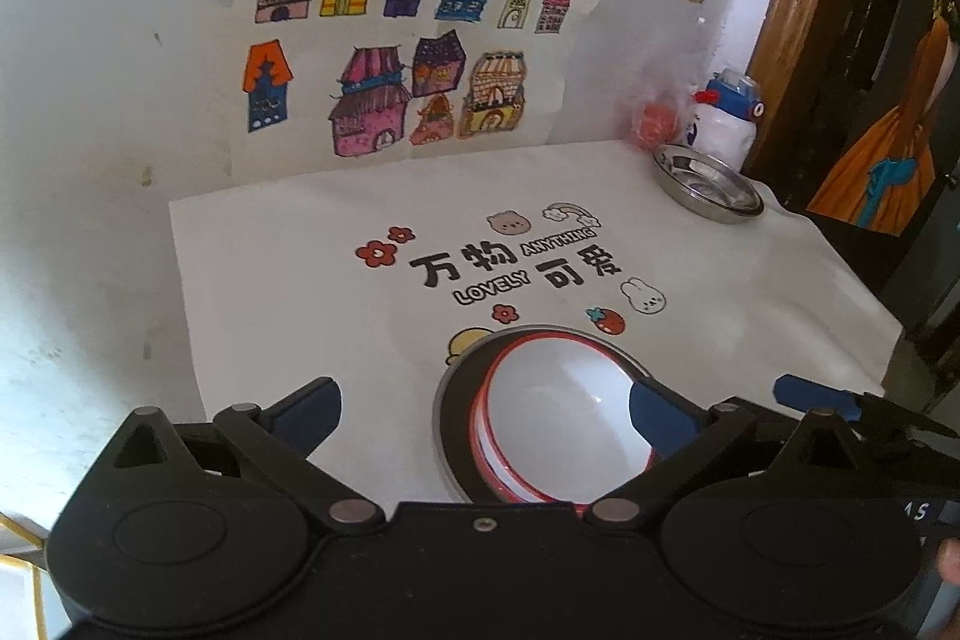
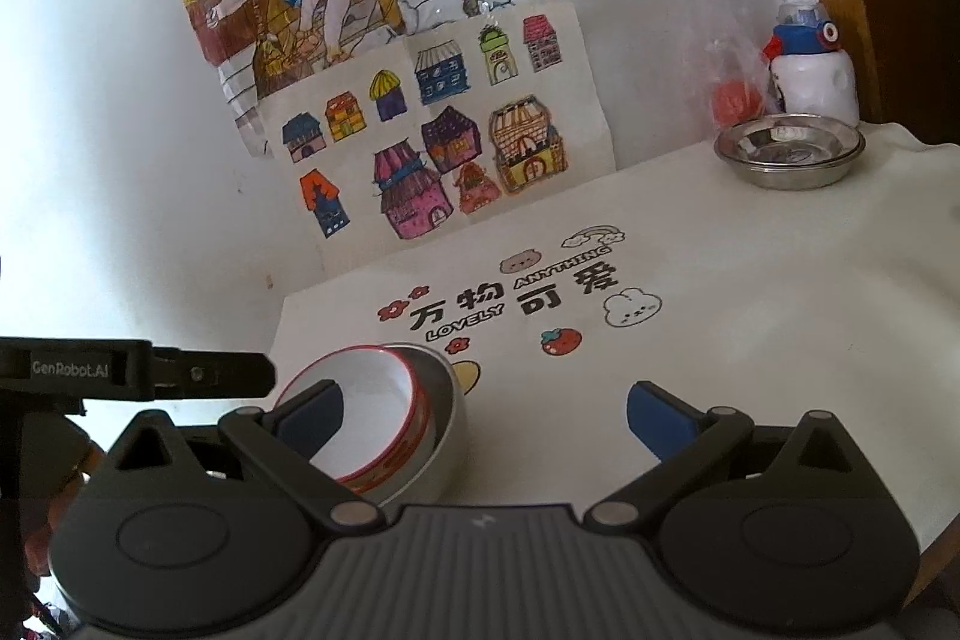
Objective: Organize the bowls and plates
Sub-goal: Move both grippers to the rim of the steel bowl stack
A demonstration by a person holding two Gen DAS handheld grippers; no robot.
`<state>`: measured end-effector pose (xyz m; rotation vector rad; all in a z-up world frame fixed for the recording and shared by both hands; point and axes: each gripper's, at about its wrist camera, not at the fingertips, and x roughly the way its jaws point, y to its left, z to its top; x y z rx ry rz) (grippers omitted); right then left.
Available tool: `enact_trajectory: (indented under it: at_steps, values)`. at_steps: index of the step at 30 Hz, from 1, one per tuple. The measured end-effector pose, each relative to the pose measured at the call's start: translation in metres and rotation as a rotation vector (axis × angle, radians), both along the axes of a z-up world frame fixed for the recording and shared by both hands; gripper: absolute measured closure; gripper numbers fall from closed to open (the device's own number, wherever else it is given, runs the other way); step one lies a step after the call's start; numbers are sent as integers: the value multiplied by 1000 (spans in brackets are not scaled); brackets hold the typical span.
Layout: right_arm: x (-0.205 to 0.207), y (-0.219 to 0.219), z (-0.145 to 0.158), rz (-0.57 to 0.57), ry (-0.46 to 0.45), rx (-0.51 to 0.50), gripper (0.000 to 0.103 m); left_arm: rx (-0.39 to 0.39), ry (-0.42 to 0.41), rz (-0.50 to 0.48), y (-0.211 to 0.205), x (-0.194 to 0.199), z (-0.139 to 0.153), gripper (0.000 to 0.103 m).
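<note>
The left gripper [image 1: 485,409] hides the near edge of the white red-rimmed bowls [image 1: 558,406], stacked in a grey bowl [image 2: 447,424] on the cloth [image 1: 288,292]. Both the left and right gripper [image 2: 485,415] gape wide, holding nothing.

The left wrist view looks forward and down from just behind the left gripper [image 1: 485,415], low over the near edge of the white printed cloth [image 1: 288,292], close above the red-rimmed white bowl [image 1: 558,412] nested in a grey bowl [image 1: 447,424]. It faces the far wall with its children's drawings [image 1: 390,40].

The right wrist view sits to the right, behind the right gripper [image 2: 483,418], facing the same wall, with the nested bowls at its near left.

Both share the cloth, the drawings, the steel dishes [image 2: 789,151] at far right, the white bottle [image 2: 813,82] and each other's gripper tip.
</note>
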<state>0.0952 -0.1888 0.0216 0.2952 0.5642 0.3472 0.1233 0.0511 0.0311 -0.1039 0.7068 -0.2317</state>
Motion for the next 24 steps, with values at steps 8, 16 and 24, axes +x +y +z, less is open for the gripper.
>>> enact_trajectory:
  at_steps: [8,16,24]
  values:
    - [3,-7,-7,-34,16,29,0,52,-22,79,8,-5,3,1]
    - [6,-8,-13,-45,63,2,0,117,-23,168,21,-5,-2,1]
    - [8,0,-10,0,62,-76,0,166,38,203,35,-1,-9,1]
